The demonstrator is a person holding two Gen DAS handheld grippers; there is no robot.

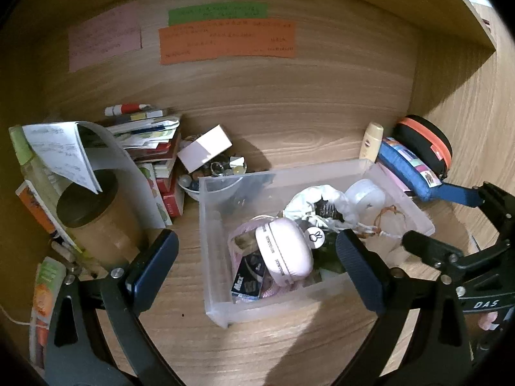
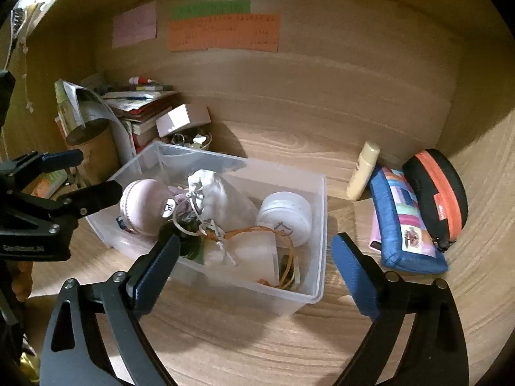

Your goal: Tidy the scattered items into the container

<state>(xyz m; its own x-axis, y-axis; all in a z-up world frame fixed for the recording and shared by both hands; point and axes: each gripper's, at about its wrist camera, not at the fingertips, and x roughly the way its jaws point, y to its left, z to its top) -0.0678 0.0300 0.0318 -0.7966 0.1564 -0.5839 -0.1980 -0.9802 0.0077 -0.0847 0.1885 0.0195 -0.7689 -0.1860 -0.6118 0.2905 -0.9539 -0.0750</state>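
**Both grippers wide open over the loaded bin**

At far left stands a cardboard tube (image 1: 96,222) with an open booklet (image 1: 64,151) drooping over it, and behind that a stack of books (image 1: 154,148). Just right of the stack, a small bowl (image 1: 209,177) of odds and ends carries a white box (image 1: 206,148) on top.

The left gripper (image 1: 254,260) hangs with its jaws spread wide and nothing between the pads; one blue pad sits left of the bin, the other over its near right part.

The clear bin (image 1: 212,257) sits mid-shelf (its far left corner close to the bowl). Inside, from left: a pink case (image 1: 283,254), a white pouch (image 1: 309,202) and a white jar (image 1: 367,196), with orange cord (image 2: 283,241) trailing near the front.

The right gripper (image 2: 257,263) is also spread wide and empty, its pads straddling the bin's near corner.

Right of the bin, outside it, lie a cream tube (image 2: 363,170), a blue pencil case (image 2: 405,225) and a black-and-orange pouch (image 2: 437,193), the three touching in a row against the side wall.
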